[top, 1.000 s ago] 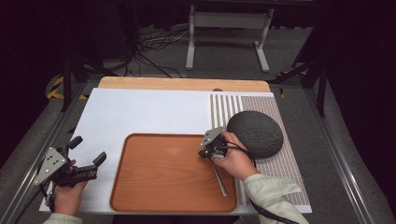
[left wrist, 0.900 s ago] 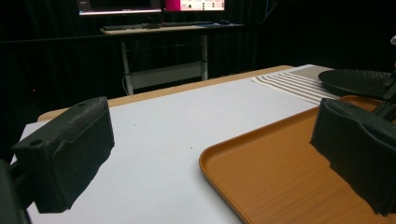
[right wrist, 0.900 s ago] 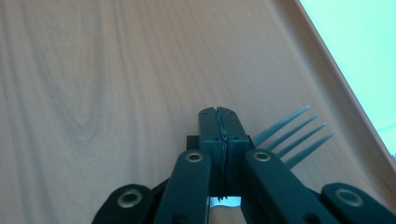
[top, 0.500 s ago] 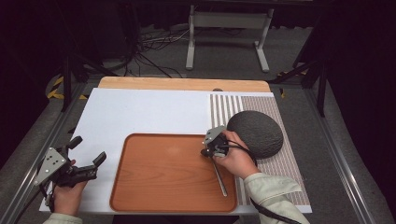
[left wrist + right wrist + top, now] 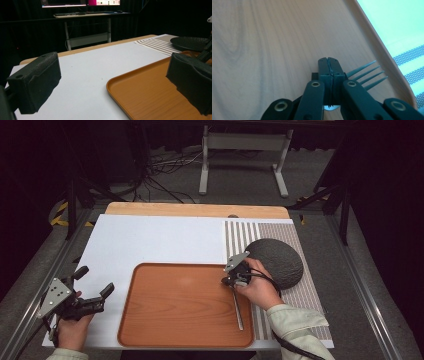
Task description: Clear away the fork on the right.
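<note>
Right gripper [image 5: 328,65] clamped on fork [image 5: 364,74] over tray [image 5: 165,320] right side; lower level, release gently; left gripper [image 5: 92,294] wide open, empty, left of tray.

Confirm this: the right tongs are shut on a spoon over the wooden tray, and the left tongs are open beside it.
It is a fork, not a spoon: the right gripper view shows four tines. The right tongs are shut on it over the wooden tray, and the left tongs are open beside it.

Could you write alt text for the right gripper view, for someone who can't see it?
The right gripper, jaws pressed together, grips a fork just above a wood-grain tray. Four tines jut out to the right, towards the tray's raised rim, with a striped mat beyond.
</note>
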The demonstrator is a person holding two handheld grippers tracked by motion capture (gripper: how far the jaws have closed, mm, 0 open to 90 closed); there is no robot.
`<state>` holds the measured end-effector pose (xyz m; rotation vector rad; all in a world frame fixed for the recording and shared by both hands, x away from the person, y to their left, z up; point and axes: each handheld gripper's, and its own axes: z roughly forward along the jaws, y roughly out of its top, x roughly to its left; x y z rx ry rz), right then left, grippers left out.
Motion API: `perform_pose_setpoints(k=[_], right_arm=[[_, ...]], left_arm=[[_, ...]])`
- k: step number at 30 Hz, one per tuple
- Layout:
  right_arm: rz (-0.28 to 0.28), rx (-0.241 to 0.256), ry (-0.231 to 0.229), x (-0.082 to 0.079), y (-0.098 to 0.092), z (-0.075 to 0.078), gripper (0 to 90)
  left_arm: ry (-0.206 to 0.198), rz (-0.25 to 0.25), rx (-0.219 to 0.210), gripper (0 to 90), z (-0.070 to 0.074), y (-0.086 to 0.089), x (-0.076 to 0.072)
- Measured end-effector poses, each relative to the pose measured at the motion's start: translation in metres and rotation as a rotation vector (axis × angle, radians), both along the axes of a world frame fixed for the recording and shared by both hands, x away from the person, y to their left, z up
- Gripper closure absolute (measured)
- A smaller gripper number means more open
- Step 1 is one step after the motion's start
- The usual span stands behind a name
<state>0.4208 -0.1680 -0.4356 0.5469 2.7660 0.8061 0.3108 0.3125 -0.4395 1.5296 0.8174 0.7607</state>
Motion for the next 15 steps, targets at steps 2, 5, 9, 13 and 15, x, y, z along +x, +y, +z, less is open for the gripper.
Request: perform_pose_setpoints(k=[2,5,9,13,15], right_arm=[[-0.006,0.003,0.001,0.001,-0.002,0.0,90.0],[-0.016,0.001,0.001,0.002,-0.005,0.0,90.0],[-0.028,-0.002,0.002,0.002,-0.008,0.001,90.0],[-0.036,-0.003,0.001,0.003,-0.012,0.001,90.0],[-0.041,-0.004,0.0,0.004,-0.014,0.001,90.0]], left_arm=[[0.001,-0.001,0.001,0.2,0.0,0.0,0.0],[0.002,-0.003,-0.002,0.2,0.0,0.001,0.0],[0.004,-0.002,0.0,0.2,0.0,0.0,0.0],[0.003,-0.002,-0.002,0.2,-0.001,0.0,0.0],[0.005,-0.003,0.003,0.2,-0.001,0.0,0.0]])
